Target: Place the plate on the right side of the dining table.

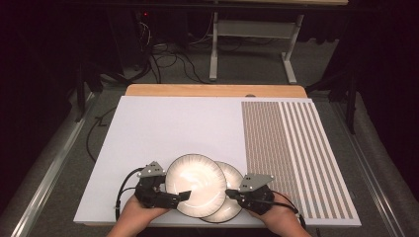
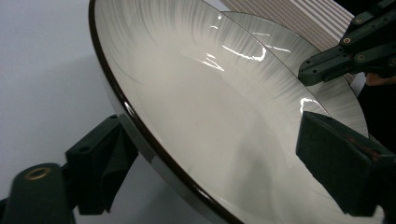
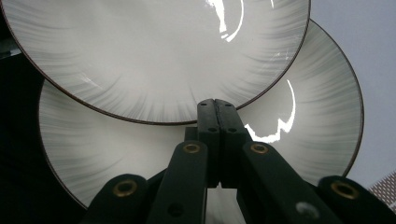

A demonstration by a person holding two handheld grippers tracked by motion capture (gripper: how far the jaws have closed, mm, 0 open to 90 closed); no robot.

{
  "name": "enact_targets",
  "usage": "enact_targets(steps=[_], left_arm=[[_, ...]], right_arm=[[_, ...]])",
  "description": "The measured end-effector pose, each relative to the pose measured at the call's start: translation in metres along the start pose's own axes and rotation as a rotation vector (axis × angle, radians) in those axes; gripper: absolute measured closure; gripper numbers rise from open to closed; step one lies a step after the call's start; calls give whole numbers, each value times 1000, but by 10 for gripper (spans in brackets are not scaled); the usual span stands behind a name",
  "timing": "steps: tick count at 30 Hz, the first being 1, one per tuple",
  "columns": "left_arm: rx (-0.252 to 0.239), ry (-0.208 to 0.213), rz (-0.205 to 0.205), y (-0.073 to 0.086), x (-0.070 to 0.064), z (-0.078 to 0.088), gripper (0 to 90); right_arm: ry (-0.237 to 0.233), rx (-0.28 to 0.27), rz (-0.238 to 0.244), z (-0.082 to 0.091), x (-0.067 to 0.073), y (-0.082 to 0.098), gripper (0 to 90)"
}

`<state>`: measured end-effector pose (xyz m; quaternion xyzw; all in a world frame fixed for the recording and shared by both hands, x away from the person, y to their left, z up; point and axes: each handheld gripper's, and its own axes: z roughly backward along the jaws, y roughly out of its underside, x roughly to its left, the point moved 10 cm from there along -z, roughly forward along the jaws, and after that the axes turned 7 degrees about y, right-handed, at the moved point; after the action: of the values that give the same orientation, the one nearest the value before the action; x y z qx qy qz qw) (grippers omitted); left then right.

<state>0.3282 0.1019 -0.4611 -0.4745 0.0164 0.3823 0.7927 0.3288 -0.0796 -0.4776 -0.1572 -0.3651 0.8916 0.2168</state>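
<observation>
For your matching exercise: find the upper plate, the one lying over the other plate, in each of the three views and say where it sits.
High view: the upper plate lies near the table's front edge, centre-left, between the two grippers.
Left gripper view: the same plate slants across the middle, its dark rim between the fingers.
Right gripper view: it spans the top.
Shared landmark: the lower plate peeking out from beneath it.

Dim room, table brightly lit from above; white glare streaks on plates [image 2: 243, 51]; near jaws blurred.
</observation>
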Motion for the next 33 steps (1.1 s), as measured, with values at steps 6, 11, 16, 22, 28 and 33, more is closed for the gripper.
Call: enact_targets(steps=[6,11,16,22,28,33], left_arm=[[17,17,36,2,-1,3,281],[51,15,51,5,0,4,384],[61,12,69,6,1,6,461],[58,13,99,5,3,7,509],[39,18,116,3,3,9,559],[21,28,130,1,2,10,599]], right_arm=[[3,-1,-13,0,1,0,900],[5,-1,-9,0,0,0,900],[6,6,-6,0,1,1,900],[6,-3,-10,1,0,0,900],[9,-6,-2,3,-1,0,900],[10,-14,-12,5,-1,0,900]])
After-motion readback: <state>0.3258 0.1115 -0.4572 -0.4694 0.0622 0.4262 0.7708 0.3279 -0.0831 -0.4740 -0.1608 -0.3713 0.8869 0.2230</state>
